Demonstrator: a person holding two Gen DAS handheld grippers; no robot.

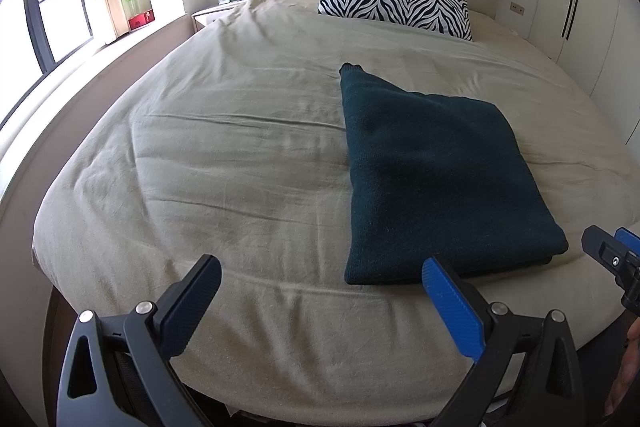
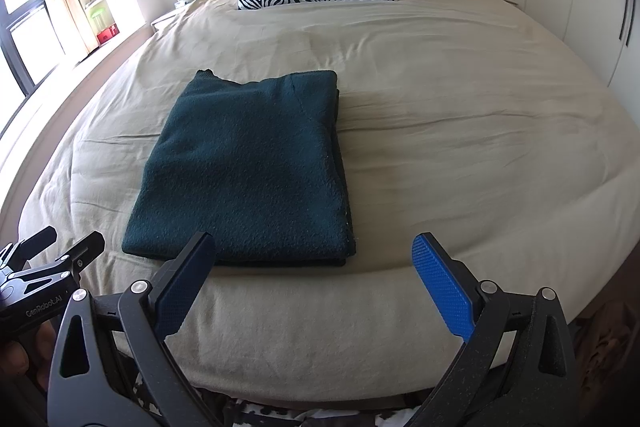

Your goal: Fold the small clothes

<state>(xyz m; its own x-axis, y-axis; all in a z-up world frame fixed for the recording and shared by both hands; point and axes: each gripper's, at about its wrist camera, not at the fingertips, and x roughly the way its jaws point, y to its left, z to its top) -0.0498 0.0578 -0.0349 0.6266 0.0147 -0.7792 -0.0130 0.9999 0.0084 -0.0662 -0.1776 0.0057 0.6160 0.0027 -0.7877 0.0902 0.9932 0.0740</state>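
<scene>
- The dark green garment (image 2: 244,167) lies folded into a neat rectangle near the foot edge of the bed (image 2: 460,131), flat on the sheet.
- My left tool (image 1: 322,301) and right tool (image 2: 314,283) both hover spread wide at that edge, holding nothing.
- I judge folding nearly done; next comes one more halving fold, or setting it aside.

- We see one dark teal knitted garment (image 1: 432,171), folded into a flat, roughly rectangular stack.
- Its layers lie on top of each other, with doubled edges showing along the near side and the right side.
- A small knitted corner sticks out at its far left end.
- It rests on the beige bed sheet (image 1: 240,155), close to the bed's near edge, and nothing holds it.
</scene>
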